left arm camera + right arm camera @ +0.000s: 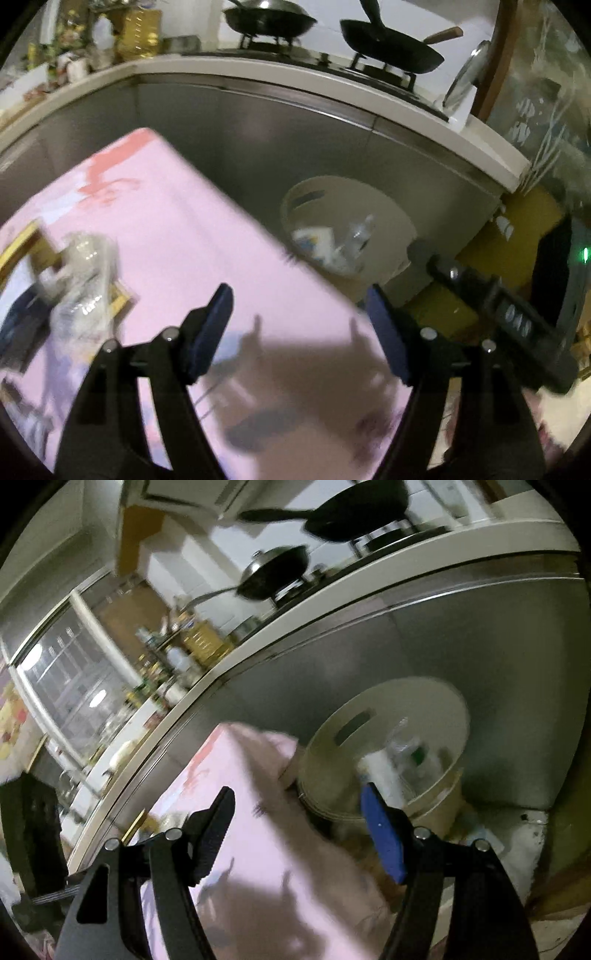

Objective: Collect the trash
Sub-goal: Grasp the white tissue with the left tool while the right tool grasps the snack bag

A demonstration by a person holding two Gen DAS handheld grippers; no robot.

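A cream round trash bin [391, 221] stands on the floor beyond the pink table's far edge, with clear plastic and paper trash [343, 240] inside. It also shows in the right wrist view [332, 760], holding a white wrapper and clear plastic [399, 760]. A crumpled clear plastic bag [81, 280] lies on the pink table [192, 236] at the left. My left gripper [299, 328] is open and empty above the table's right corner. My right gripper [299, 827] is open and empty, over the table edge [221, 812] near the bin; its body shows in the left view [498, 314].
A grey cabinet front [258, 140] runs behind the bin under a white counter [295, 77] with two black woks on a stove. A yellow box [517, 236] sits right of the bin. A gold-framed object [22, 240] and dark item lie at the table's left.
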